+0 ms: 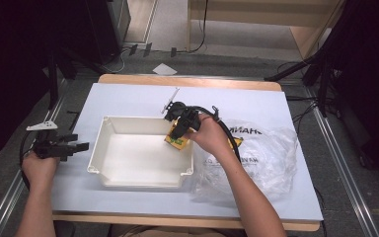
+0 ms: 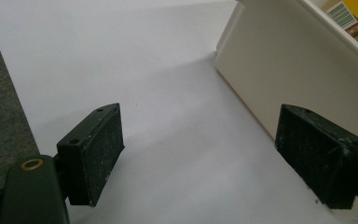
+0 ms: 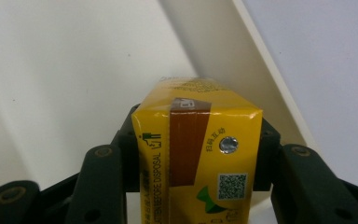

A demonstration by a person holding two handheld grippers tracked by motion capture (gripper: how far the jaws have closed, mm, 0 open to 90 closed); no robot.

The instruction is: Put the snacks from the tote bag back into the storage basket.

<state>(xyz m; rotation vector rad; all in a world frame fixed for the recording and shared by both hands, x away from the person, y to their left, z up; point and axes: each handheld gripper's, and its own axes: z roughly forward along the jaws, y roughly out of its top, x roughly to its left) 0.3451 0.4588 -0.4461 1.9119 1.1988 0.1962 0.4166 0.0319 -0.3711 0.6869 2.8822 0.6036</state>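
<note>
Right gripper [image 1: 180, 129] clamps yellow carton [image 3: 198, 154] across its narrow sides, long axis along jaws, just above white bin [image 1: 103, 148] at its right wall; left gripper [image 2: 214, 158] wide, empty, outside left wall on desk [image 1: 128, 96].

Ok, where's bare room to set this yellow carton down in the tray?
The white tray floor is bare from its left wall to the middle. The yellow carton, clamped in the right hand-held gripper, hangs at the right wall. Outside, the plastic bag crowds the right; the left hand-held gripper sits left.
</note>
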